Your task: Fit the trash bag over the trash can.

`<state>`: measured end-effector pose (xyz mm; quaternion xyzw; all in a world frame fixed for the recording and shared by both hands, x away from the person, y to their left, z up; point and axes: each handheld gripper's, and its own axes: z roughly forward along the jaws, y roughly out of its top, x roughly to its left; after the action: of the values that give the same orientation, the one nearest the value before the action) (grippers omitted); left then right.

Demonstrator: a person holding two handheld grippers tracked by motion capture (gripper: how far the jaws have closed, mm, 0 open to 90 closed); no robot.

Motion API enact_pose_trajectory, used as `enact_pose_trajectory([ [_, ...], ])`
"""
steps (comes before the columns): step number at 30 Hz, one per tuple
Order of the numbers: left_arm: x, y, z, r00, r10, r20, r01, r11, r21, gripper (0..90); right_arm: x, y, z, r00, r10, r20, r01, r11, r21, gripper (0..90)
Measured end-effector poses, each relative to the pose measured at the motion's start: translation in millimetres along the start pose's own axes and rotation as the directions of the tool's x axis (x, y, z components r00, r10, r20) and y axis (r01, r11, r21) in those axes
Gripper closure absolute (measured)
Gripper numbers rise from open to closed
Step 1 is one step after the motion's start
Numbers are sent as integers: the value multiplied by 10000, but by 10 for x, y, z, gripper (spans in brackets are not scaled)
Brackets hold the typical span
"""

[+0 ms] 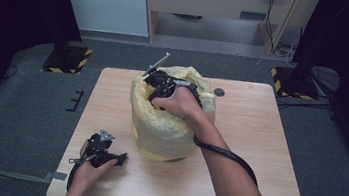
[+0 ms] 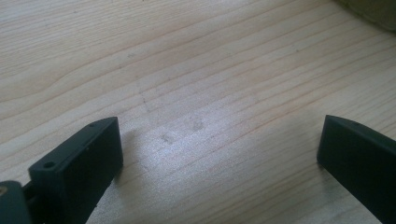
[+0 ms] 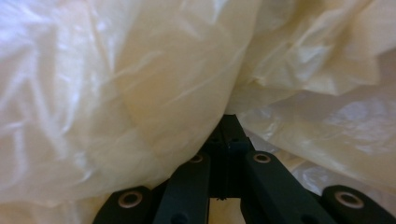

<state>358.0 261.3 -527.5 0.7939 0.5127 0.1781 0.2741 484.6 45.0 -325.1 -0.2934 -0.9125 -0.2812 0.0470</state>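
Fingers of the right gripper (image 3: 229, 140) pinched tight on a fold of the yellow bag (image 1: 167, 120) lining a round bin at mid-counter (image 1: 256, 153); left gripper (image 2: 219, 154) fingers wide, empty, resting on the wood near its front-left corner. Risk, as I judge it: thin film tears or slips free if pulled hard. No readable writing anywhere.

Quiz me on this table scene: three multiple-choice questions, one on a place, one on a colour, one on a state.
1. Where does the left gripper rest?
A on the table
B inside the bag
C on the floor

2. What colour is the bag?
A blue
B pale yellow
C black

3. How do the right gripper's jaws stand?
A wide apart
B shut on the bag
C shut on a cup

Key: 1 A, wood grain of the table lies under its jaws; 2 B, yellow plastic; 3 B, jaws together with plastic pinched at the tips.
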Motion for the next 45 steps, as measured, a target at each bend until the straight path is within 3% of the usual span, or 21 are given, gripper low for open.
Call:
enact_pose_trajectory([
  [8,-5,1,2,10000,2,-17,-2,10000,-10,0,4,-9,-313,9994,229,256,-209,9969,-759,900],
  [15,-13,0,5,10000,2,-5,-2,10000,-45,0,18,-81,-629,9976,438,533,-350,9871,-1559,900],
  [20,-15,-9,3,10000,-3,-5,3,9999,-100,0,-33,-214,-803,9938,934,600,-781,9725,-2195,900],
  [25,-16,-16,2,10000,-11,-13,11,9999,-157,0,-101,-408,-966,9880,1464,485,-1269,9505,-2835,900],
  [29,-19,-10,4,10000,-37,-37,36,9999,-131,0,-139,-556,-1075,9853,1651,446,-1436,9402,-3089,900],
  [37,-21,-15,4,10000,-49,-46,49,9998,-176,0,-253,-856,-1264,9772,2095,337,-1822,9100,-3724,900],
  [45,-21,-14,7,10000,-34,-51,33,9998,-181,0,-377,-1138,-1421,9680,2475,406,-2109,8909,-4021,900],
])
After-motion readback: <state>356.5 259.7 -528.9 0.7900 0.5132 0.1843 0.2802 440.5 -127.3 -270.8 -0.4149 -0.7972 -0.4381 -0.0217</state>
